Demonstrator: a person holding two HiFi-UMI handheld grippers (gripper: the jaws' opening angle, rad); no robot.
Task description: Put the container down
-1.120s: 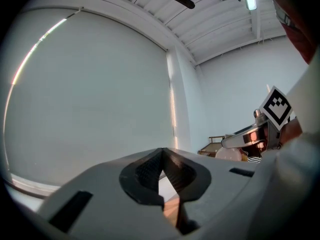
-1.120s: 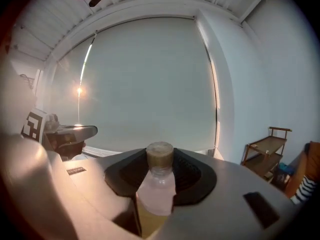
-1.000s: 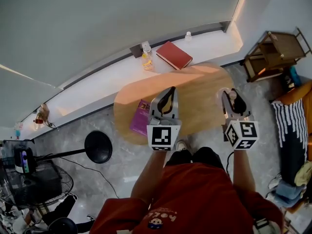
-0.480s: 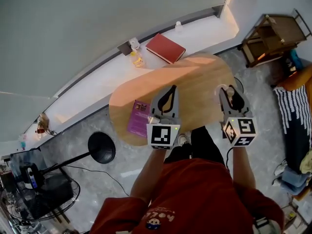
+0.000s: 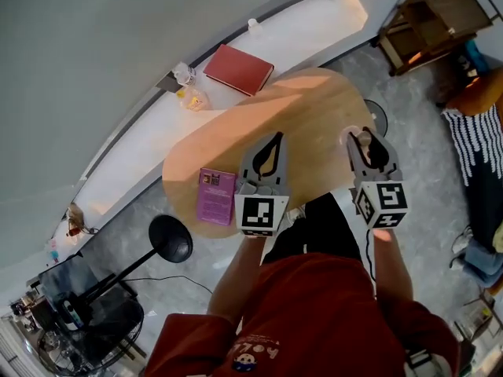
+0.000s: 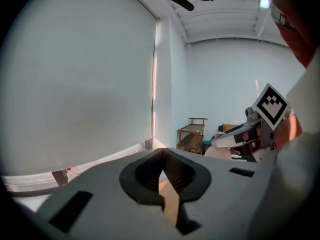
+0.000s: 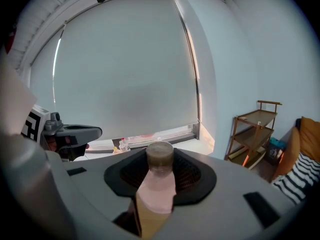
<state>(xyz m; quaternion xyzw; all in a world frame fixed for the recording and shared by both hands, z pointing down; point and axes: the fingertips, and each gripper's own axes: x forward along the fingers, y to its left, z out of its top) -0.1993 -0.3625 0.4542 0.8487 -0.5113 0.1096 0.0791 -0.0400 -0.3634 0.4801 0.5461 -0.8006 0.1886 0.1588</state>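
In the right gripper view a pale pink container [image 7: 156, 186] with a brown cap stands upright between the jaws, and my right gripper [image 7: 160, 160] is shut on it. The head view shows that gripper [image 5: 368, 149] over the near right part of the oval wooden table [image 5: 306, 104], with the container [image 5: 361, 140] above the tabletop. To its left my left gripper [image 5: 274, 141] hangs over the table's near edge, its jaws shut on nothing. Through the left gripper view the closed tips [image 6: 161, 158] meet, and only a slit of tabletop shows below them.
A purple booklet [image 5: 215, 195] lies at the table's left end. On the window sill behind are a red book [image 5: 239, 69] and small bottles [image 5: 189, 94]. A wooden shelf [image 5: 424, 22] stands at the far right, and a black round stand base [image 5: 171, 239] is on the floor left.
The head view has swung, so the table and sill now sit further left and higher. Both grippers keep their place over the table's near side. The container stays in the right gripper.
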